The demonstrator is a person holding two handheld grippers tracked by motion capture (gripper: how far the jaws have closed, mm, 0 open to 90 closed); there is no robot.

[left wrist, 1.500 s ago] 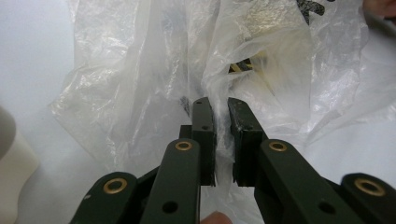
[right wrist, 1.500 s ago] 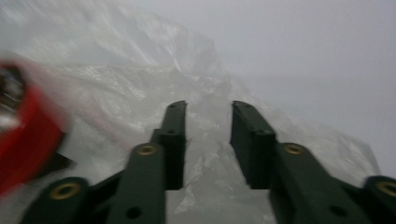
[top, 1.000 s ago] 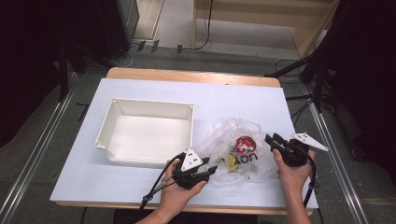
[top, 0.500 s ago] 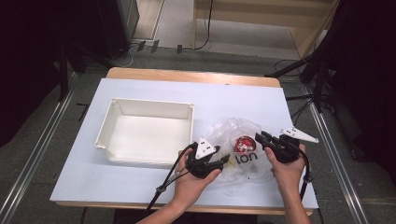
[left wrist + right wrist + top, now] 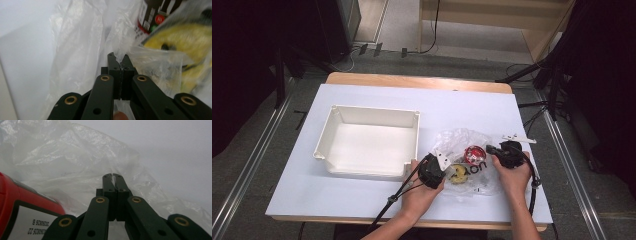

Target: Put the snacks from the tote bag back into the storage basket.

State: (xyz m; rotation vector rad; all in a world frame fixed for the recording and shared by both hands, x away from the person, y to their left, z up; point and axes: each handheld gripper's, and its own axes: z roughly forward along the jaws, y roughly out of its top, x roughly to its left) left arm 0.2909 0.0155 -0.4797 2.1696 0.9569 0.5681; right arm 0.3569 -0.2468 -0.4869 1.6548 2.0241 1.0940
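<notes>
High view: bag (image 5: 462, 150) lay lower right of centre, beside tray (image 5: 369, 142). Left gripper (image 5: 118, 58) and right gripper (image 5: 112, 177) were each clamped on bag film at opposite edges.

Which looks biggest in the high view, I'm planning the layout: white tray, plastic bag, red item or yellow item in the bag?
1. white tray
2. plastic bag
3. red item and yellow item: both partly covered by the crinkled bag, they look about alike, so I won't rank them.
</notes>
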